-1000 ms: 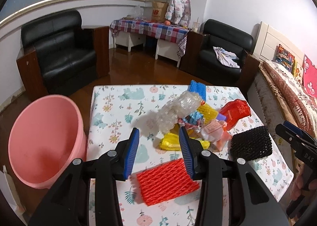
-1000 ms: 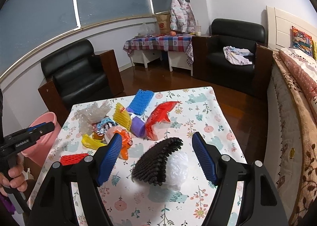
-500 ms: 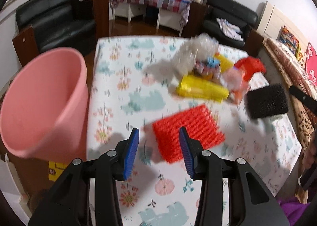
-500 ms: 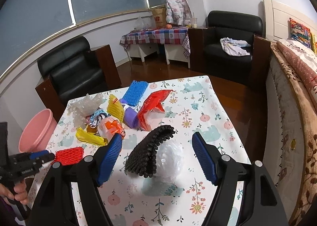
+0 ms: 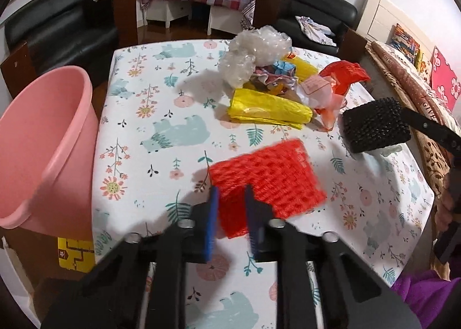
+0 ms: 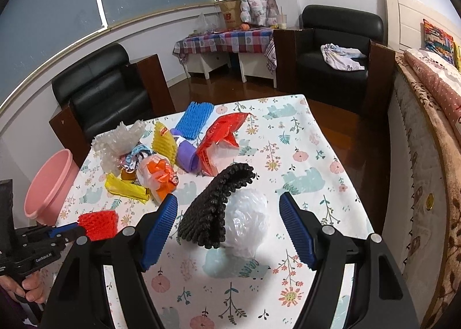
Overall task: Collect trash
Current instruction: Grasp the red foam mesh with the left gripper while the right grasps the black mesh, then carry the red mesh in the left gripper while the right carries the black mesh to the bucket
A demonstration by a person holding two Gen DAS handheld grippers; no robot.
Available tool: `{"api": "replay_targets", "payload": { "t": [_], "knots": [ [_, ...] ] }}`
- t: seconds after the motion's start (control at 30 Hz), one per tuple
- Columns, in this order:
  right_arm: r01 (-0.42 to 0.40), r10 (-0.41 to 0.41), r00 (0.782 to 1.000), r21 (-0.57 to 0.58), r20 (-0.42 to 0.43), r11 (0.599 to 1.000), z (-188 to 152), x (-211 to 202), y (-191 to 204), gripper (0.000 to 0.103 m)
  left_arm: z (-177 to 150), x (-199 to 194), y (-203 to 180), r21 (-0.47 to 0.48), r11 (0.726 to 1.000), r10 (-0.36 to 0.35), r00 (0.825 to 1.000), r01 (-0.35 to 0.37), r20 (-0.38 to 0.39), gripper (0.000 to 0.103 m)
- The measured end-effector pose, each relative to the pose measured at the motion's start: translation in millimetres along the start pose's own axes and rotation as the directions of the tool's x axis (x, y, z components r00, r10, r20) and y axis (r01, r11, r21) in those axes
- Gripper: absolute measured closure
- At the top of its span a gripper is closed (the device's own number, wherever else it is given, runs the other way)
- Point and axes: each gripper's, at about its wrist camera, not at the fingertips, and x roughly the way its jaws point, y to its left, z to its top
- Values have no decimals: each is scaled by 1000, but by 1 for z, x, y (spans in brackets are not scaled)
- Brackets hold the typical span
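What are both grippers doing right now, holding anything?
Left gripper: jaws have just been closing, now shut on the red foam net.
Right gripper: open, empty, jaws either side of the black foam net without touching.

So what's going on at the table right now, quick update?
Left gripper jaws just closed, pinching red foam net. Right gripper open around black foam net, not gripping. Pink bucket beside table, nothing blocking.
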Motion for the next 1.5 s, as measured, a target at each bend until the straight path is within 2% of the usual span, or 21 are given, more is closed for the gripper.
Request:
{"api": "replay_targets", "payload": {
  "t": [0.17,0.37,0.47,0.5,0.53,0.57,0.8,1.13,1.5],
  "knots": [
    [-30,30,999,4,-28,1000,-1,8,2,31,4,-5,0,-9,1000,15,1000,-15,19,98],
    [-64,62,997,-25,-52,998,-1,16,13,47,16,-16,7,-63,996,70,996,-66,63,98],
    [-61,58,997,-57,-52,997,-1,17,19,61,22,-19,9,-75,992,107,991,-101,77,98],
    [-59,55,997,-67,-55,996,-2,18,21,71,25,-20,10,-81,991,113,990,-106,81,98],
    [-58,54,997,-72,-60,996,-2,19,21,85,26,-21,11,-84,990,117,990,-109,85,98],
    [-58,53,996,-72,-67,996,-2,20,22,91,28,-22,11,-85,990,122,988,-114,91,98],
    [-90,89,996,-73,-16,993,4,2,26,92,40,-34,6,-77,987,149,979,-139,142,98],
    [-142,148,988,-114,51,983,23,-24,50,92,52,-52,4,-86,987,154,966,-139,207,98],
    [-211,223,973,-167,53,963,38,-22,88,92,59,-70,19,-144,977,189,951,-157,246,98]
  ]
}}
